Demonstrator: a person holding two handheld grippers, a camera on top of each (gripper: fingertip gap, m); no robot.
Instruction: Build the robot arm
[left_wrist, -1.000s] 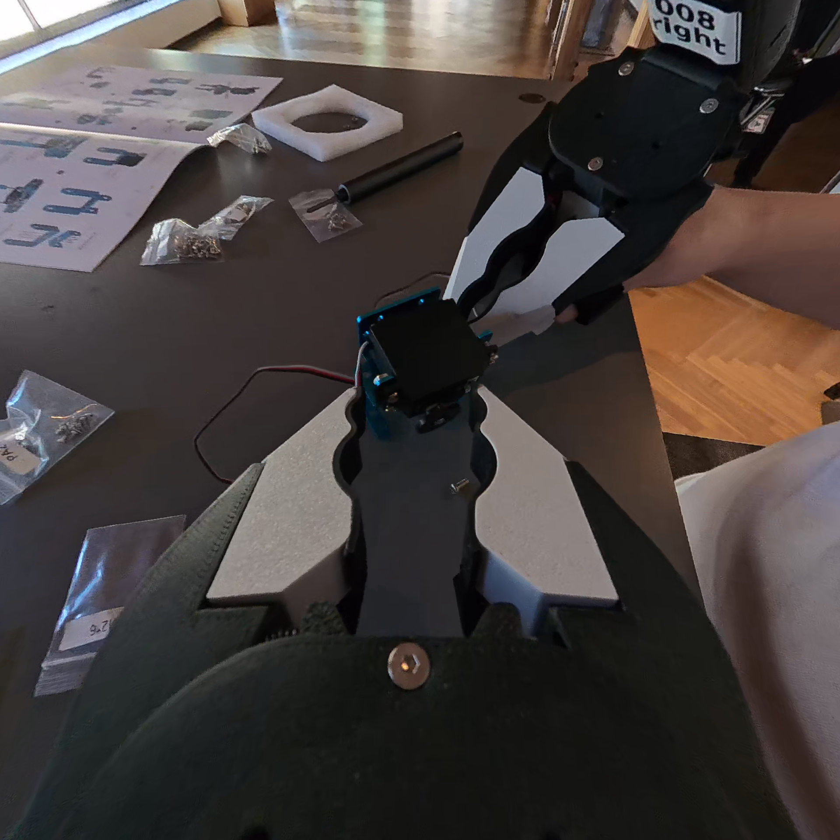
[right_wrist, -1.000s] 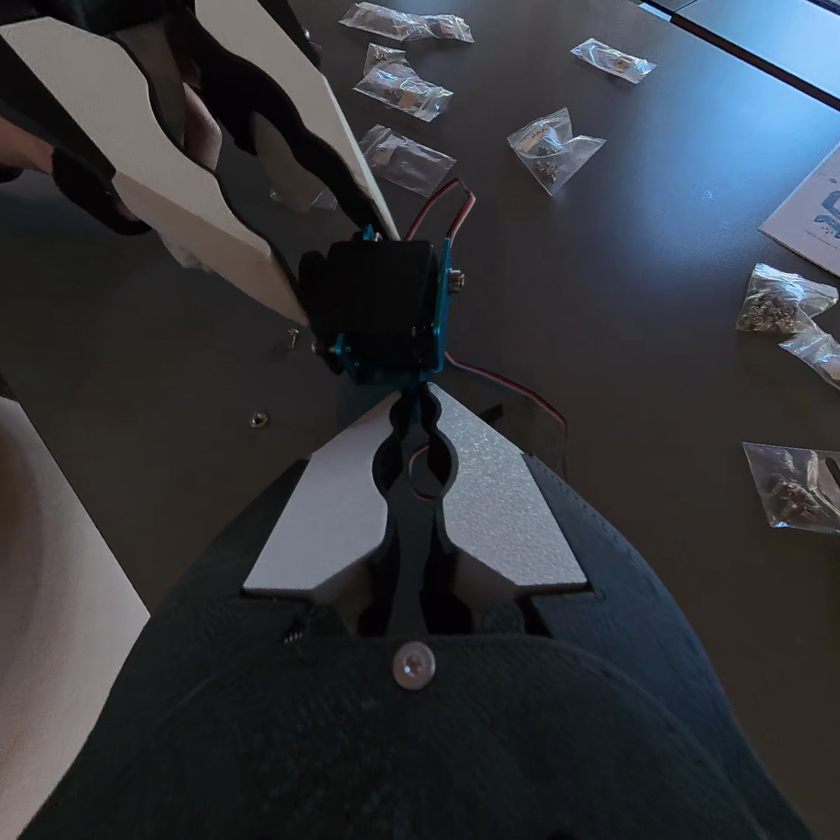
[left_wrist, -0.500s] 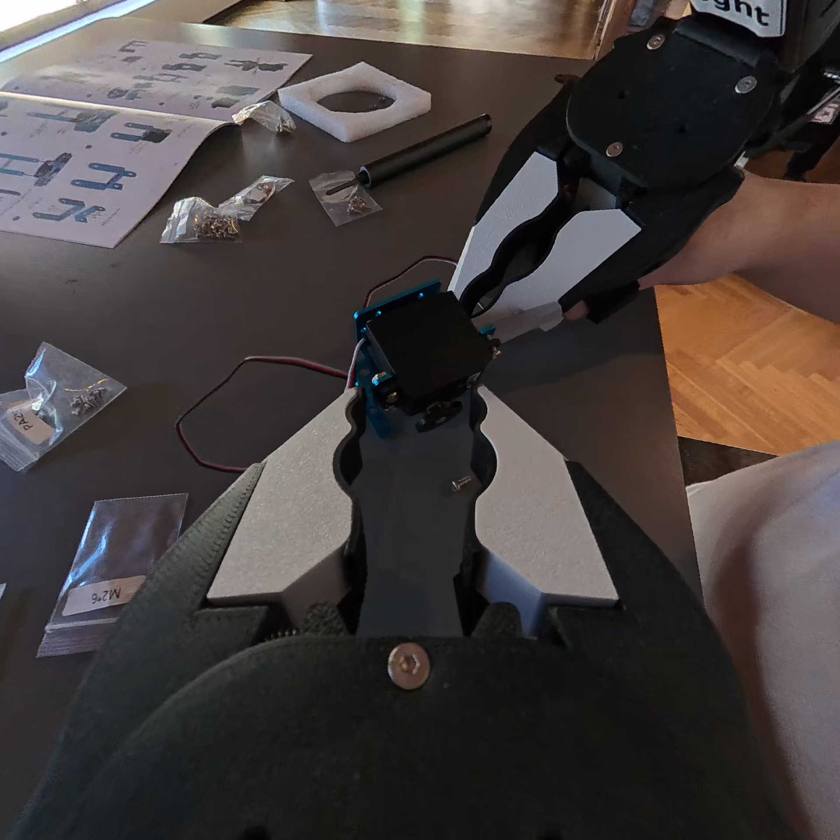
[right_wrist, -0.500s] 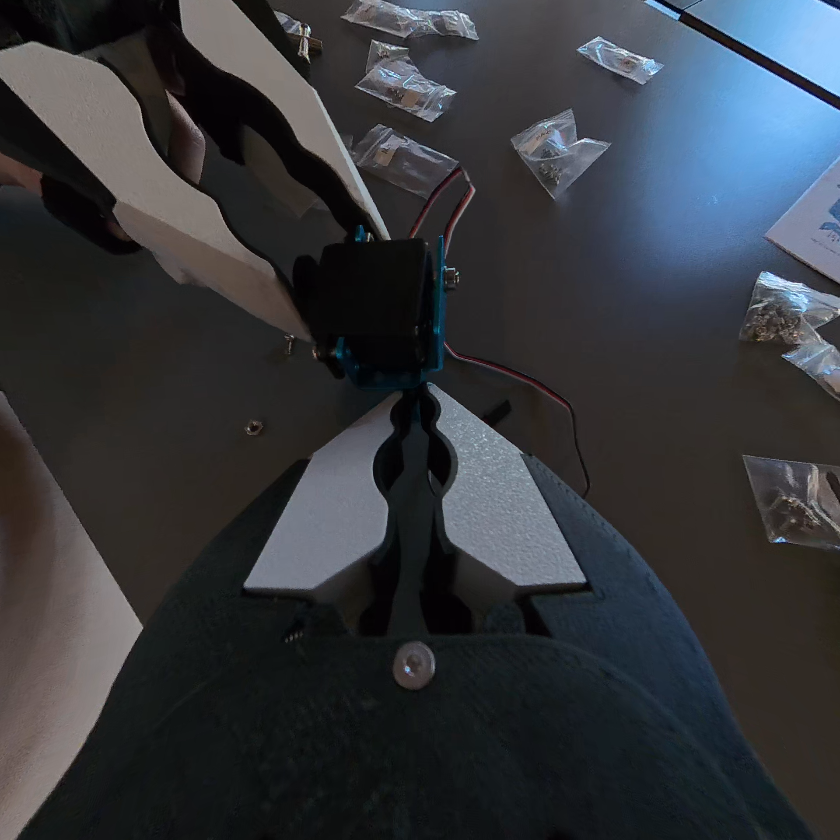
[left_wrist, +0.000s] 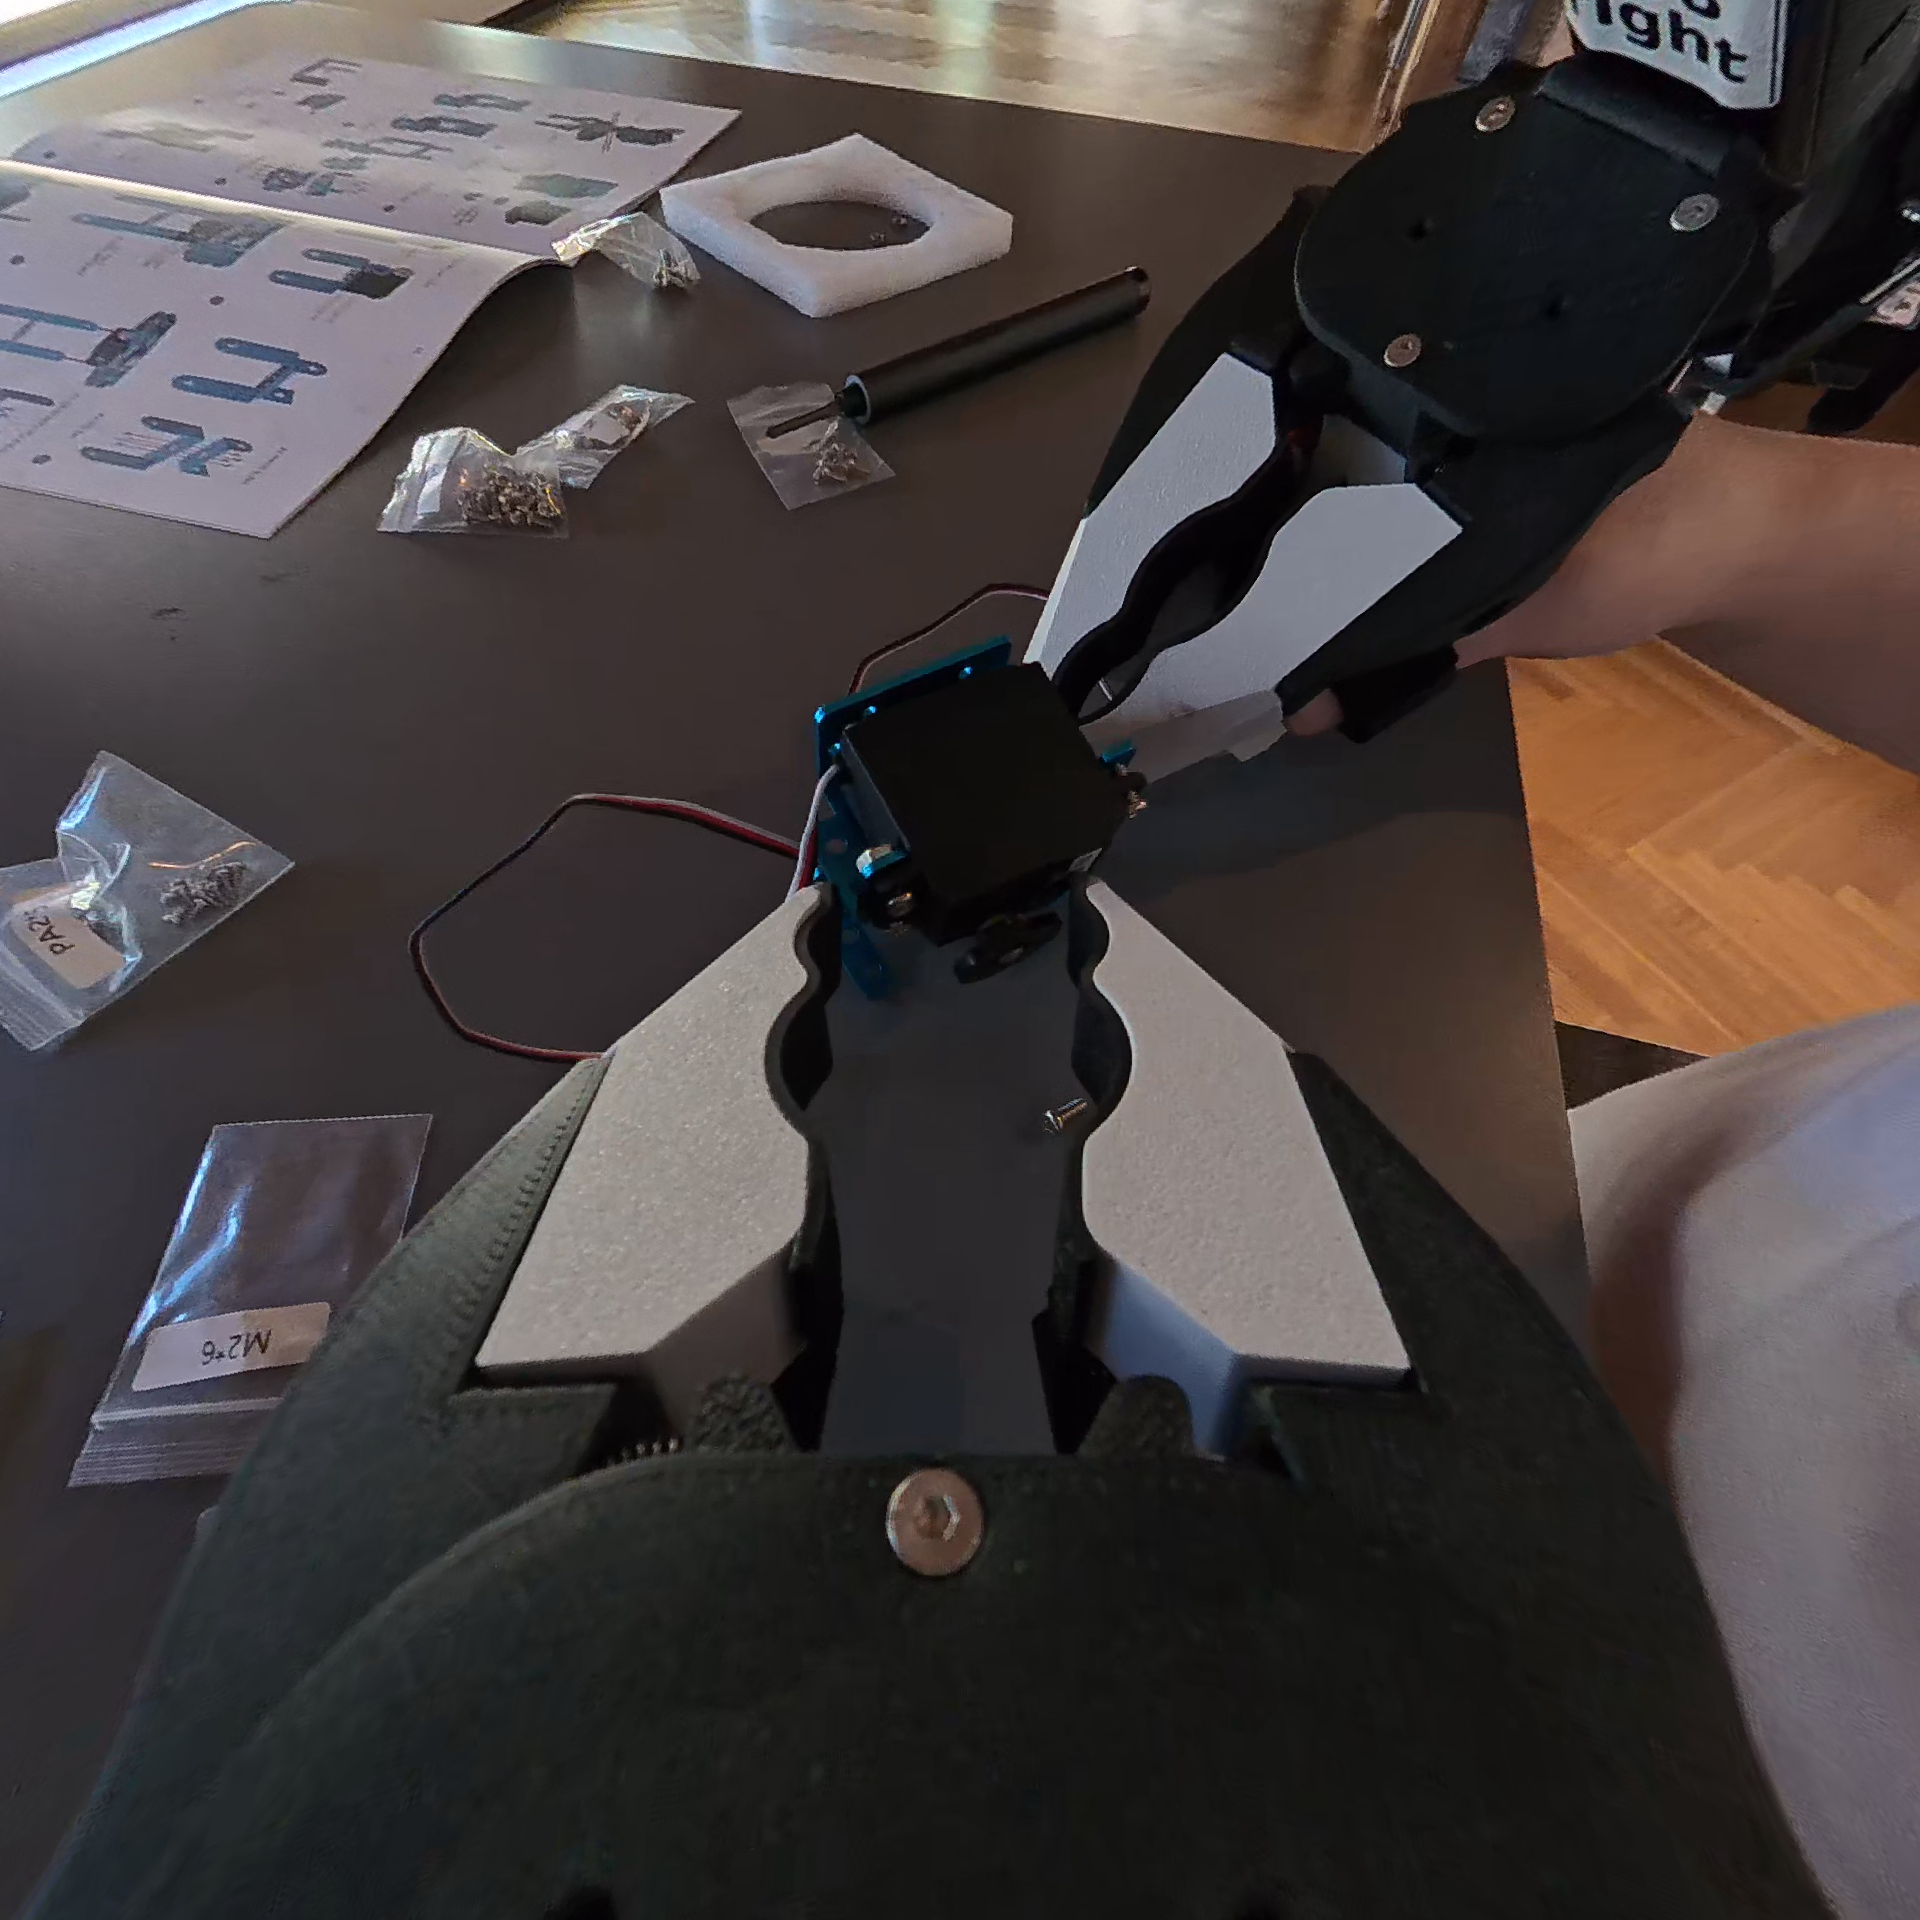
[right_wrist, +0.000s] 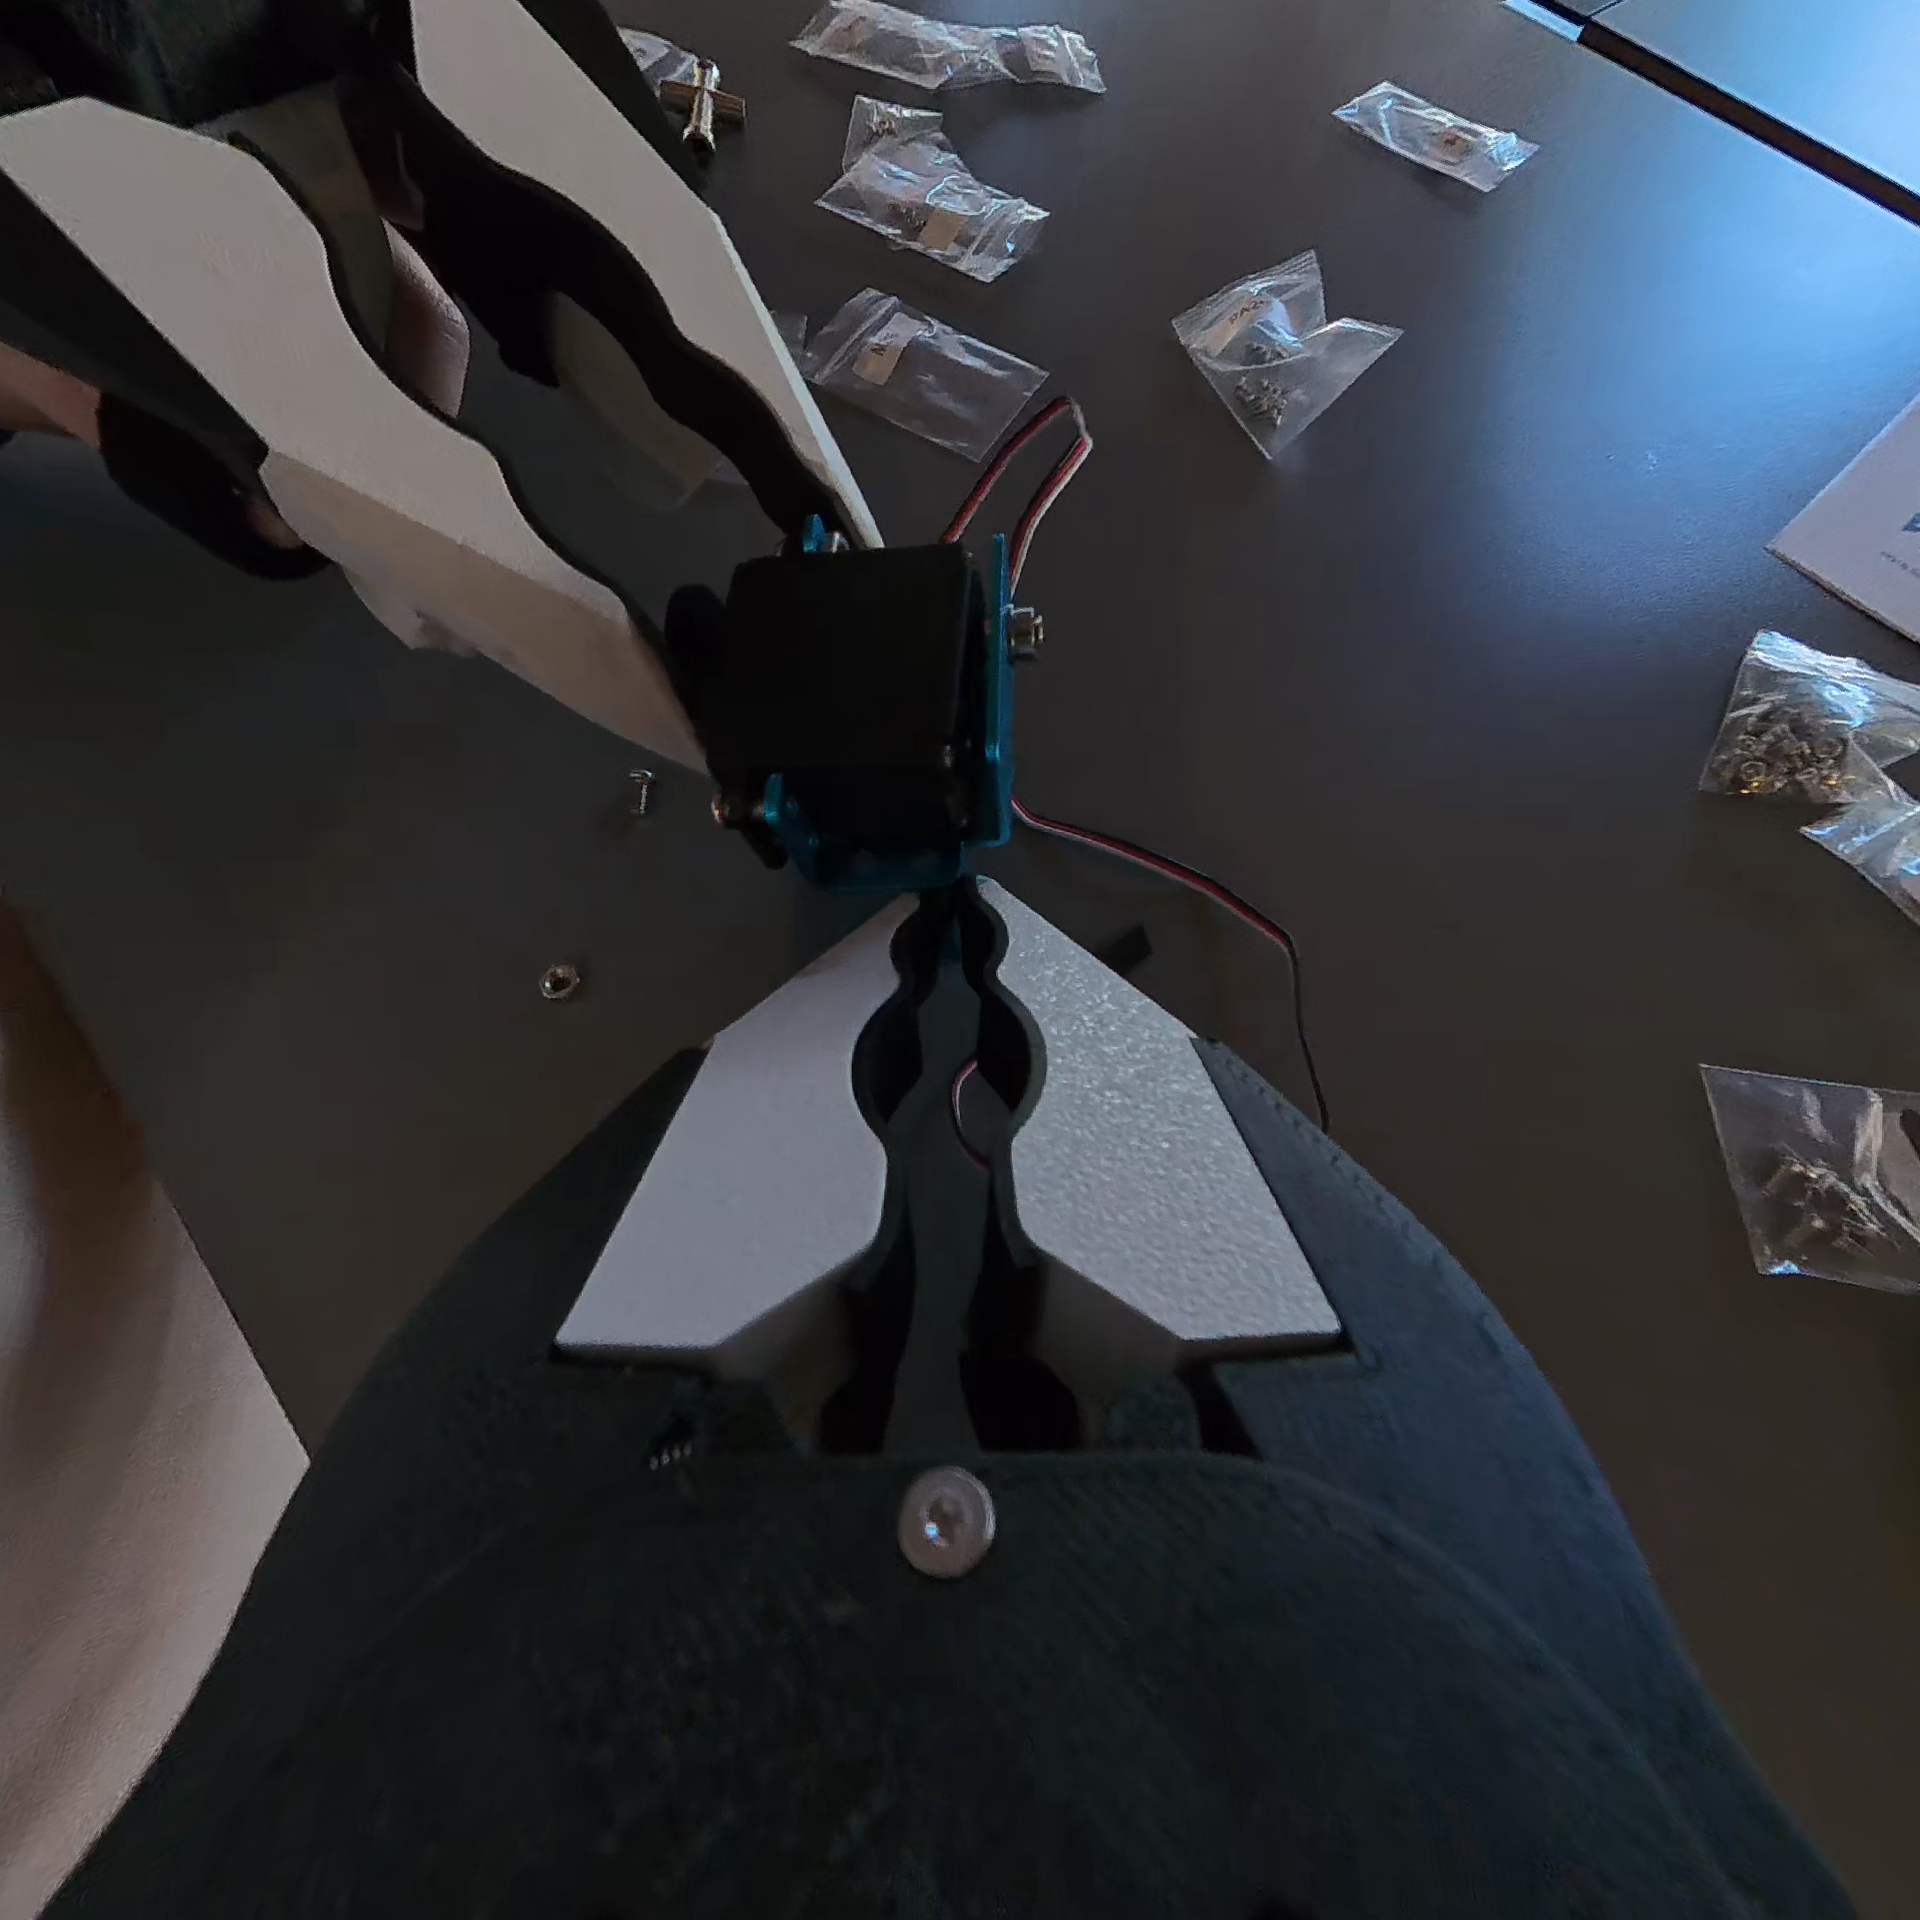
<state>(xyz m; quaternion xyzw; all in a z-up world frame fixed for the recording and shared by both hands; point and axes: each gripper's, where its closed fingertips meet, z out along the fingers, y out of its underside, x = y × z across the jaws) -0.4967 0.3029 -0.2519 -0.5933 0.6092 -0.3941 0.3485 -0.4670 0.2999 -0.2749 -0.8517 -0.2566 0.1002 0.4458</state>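
since a second ago we see the view drift: the booklet (left_wrist: 260, 281) and foam frame (left_wrist: 837, 218) sit lower and nearer, while the grips are unchanged. the left gripper (left_wrist: 951, 914) pinches the black servo in its blue bracket (left_wrist: 966, 800) above the dark table (left_wrist: 520, 644); the right gripper (right_wrist: 951, 891) is pressed almost shut on the bracket's edge. only the right wrist view shows a loose nut (right_wrist: 558, 979) and a screw (right_wrist: 640, 788) on the table.

The contents of the plastic bags (right_wrist: 1283, 348) are too small to identify, perhaps screws; the booklet (left_wrist: 187, 281) runs past the frame's edge.
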